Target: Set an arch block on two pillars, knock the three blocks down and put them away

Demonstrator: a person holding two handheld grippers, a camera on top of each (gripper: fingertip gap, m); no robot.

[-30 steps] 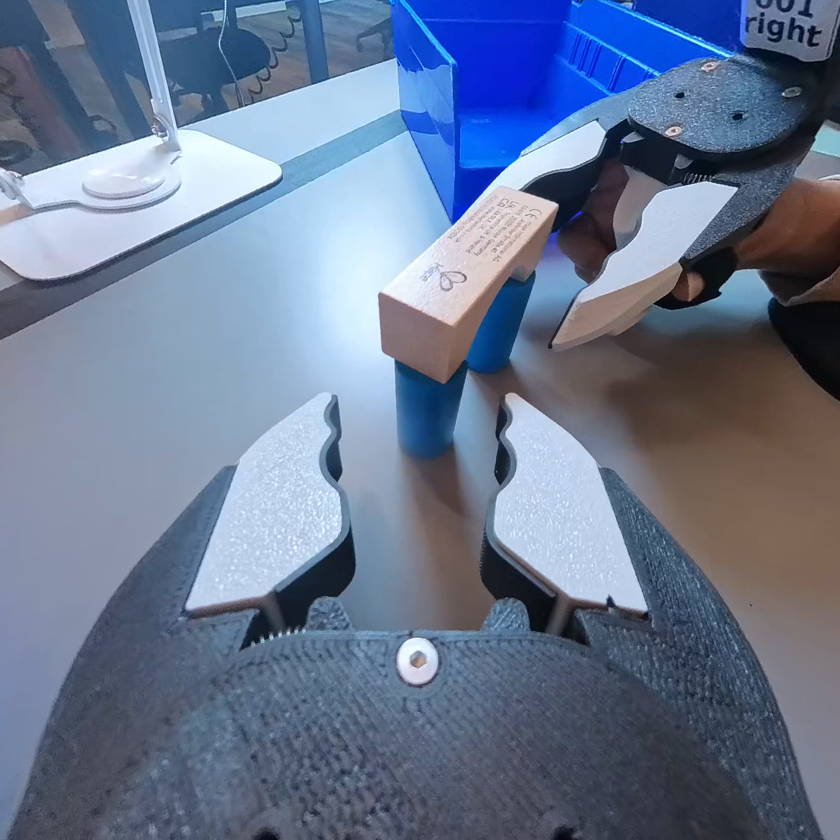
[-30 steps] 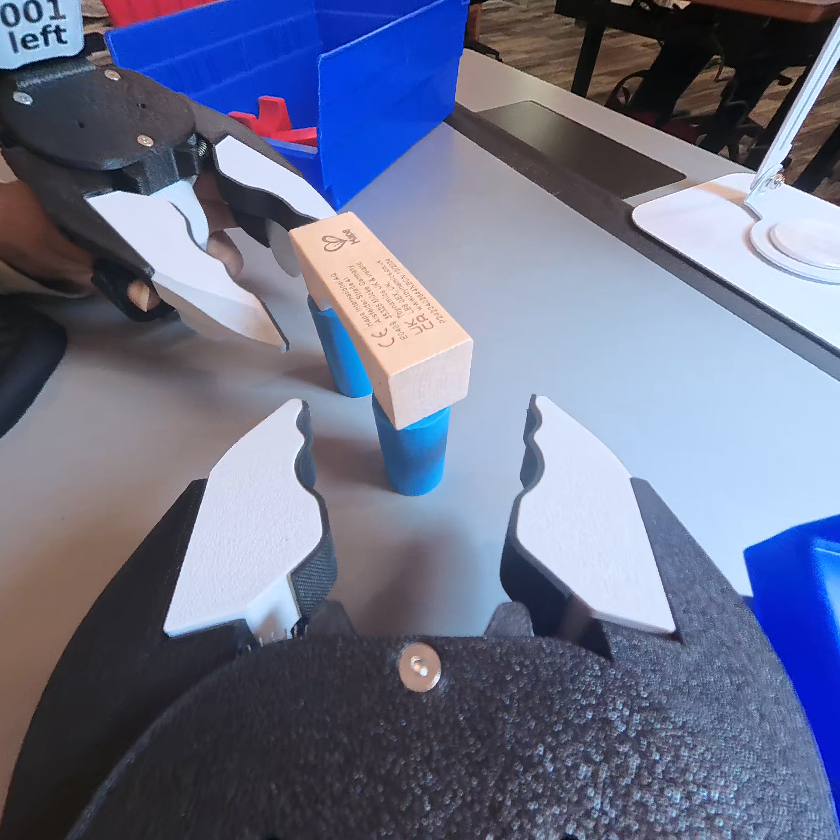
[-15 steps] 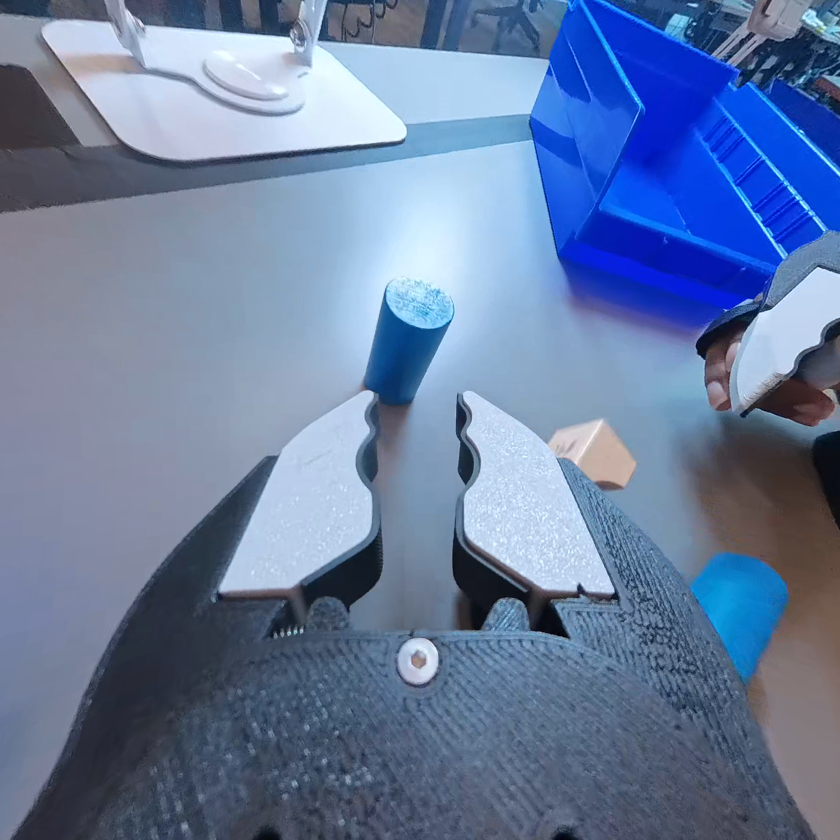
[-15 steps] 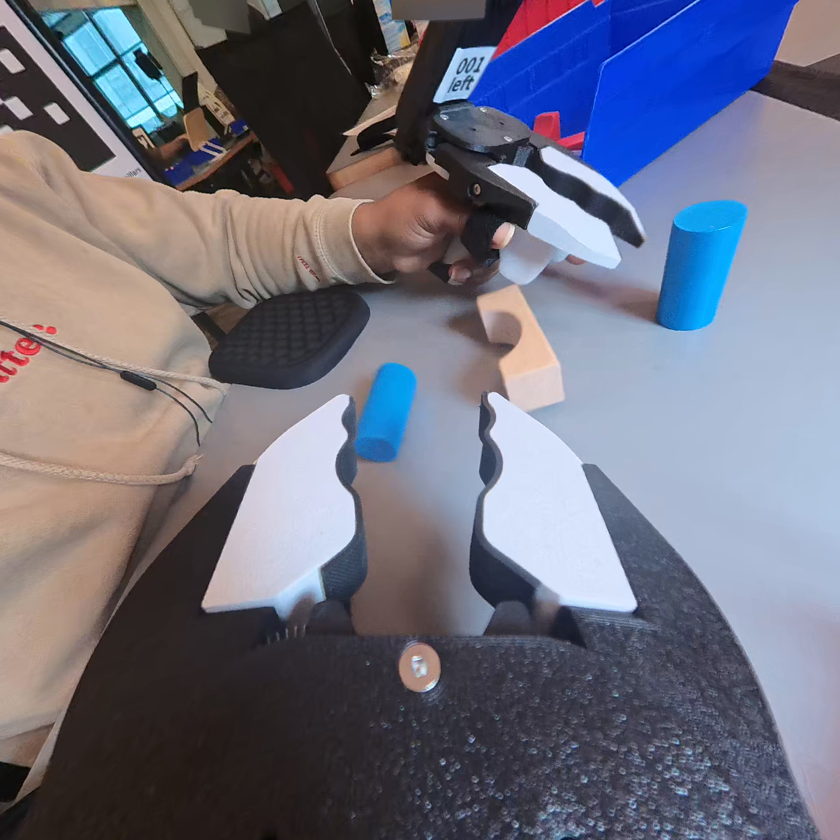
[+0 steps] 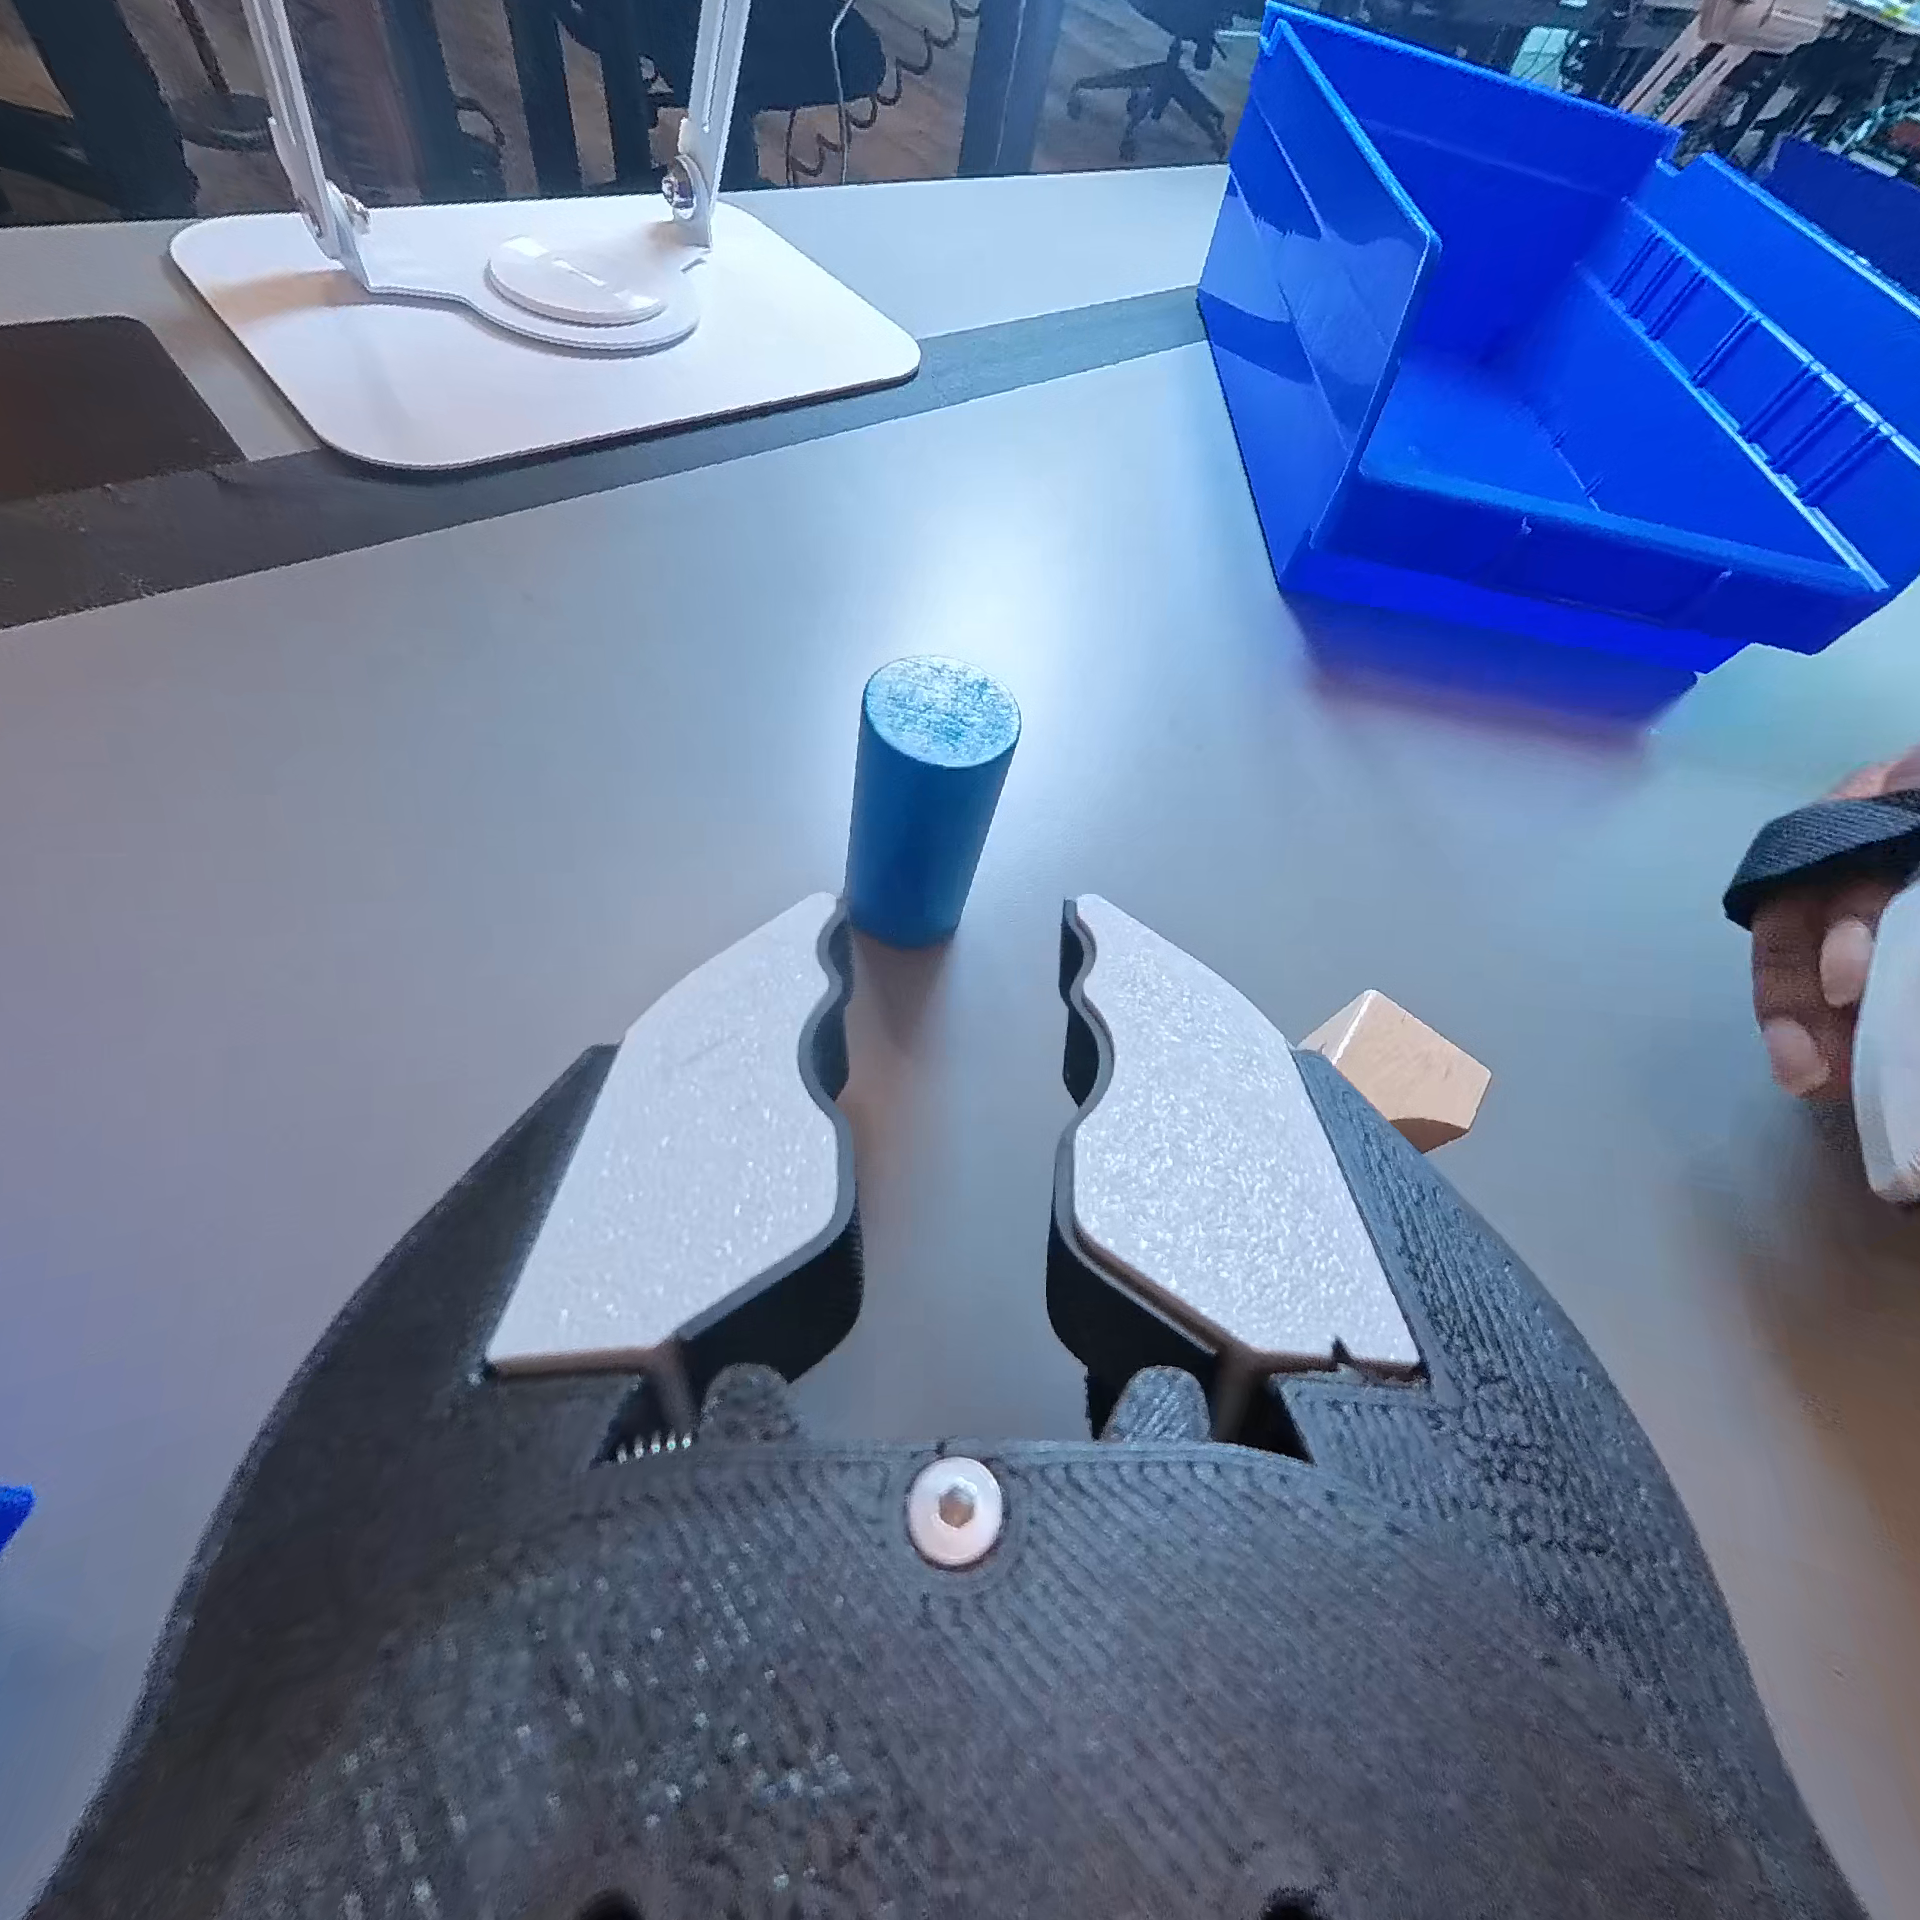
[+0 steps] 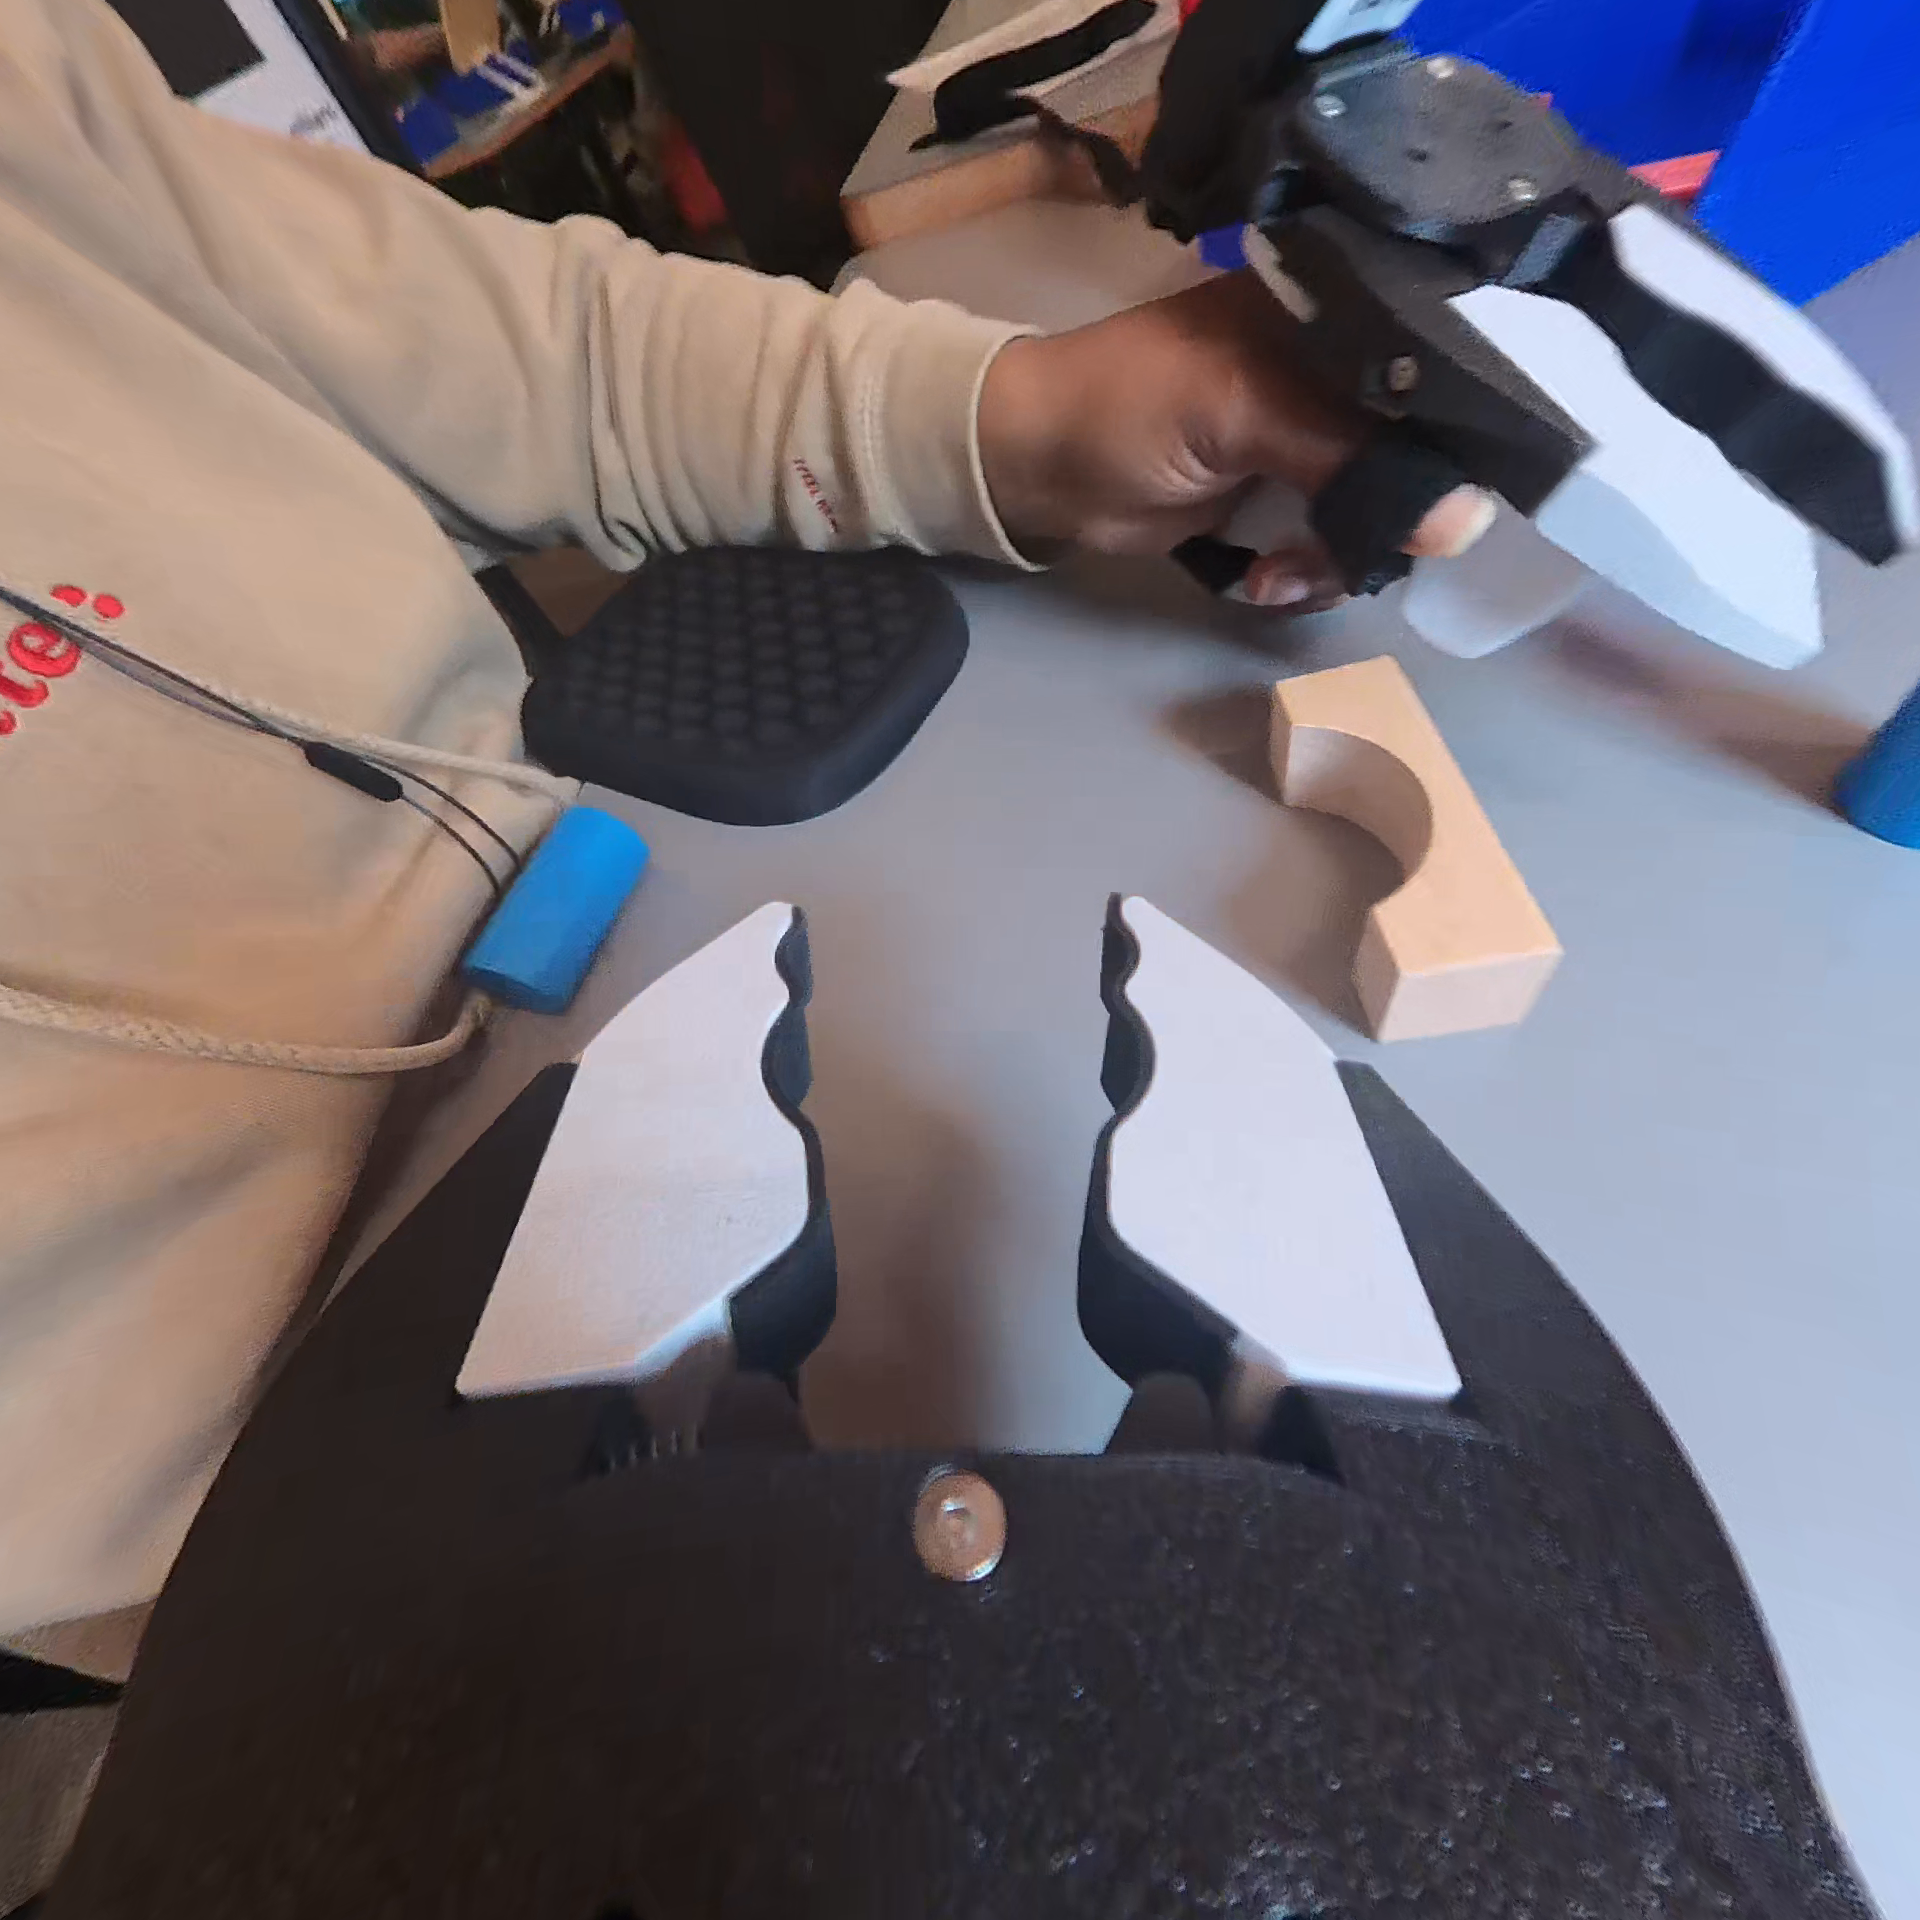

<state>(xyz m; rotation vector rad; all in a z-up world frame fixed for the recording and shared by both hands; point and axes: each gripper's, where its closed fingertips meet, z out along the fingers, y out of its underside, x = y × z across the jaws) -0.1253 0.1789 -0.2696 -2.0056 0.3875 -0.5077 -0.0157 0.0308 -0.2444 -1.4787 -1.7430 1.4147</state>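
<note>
One blue cylinder pillar (image 5: pixel 925 805) stands upright on the grey table, just beyond my left gripper (image 5: pixel 951 914), which is open and empty. The wooden arch block (image 6: pixel 1418 847) lies on its side on the table; a corner of it shows in the left wrist view (image 5: pixel 1397 1070). The second blue pillar (image 6: pixel 556 909) lies on its side at the table's near edge, against the person's sweatshirt. My right gripper (image 6: pixel 956 914) is open and empty, between the fallen pillar and the arch. The standing pillar shows at the right edge of the right wrist view (image 6: pixel 1886 774).
A blue bin (image 5: pixel 1558 395) stands at the back right. A white lamp base (image 5: pixel 540 343) sits at the back left. A black padded armrest (image 6: pixel 743 681) lies by the table's near edge. The person's hand and left gripper body (image 6: pixel 1455 312) are beyond the arch.
The arch and one pillar have been knocked down; the arch lies on the table and that pillar rolled toward the person. Both grippers swung away and opened a little wider.
</note>
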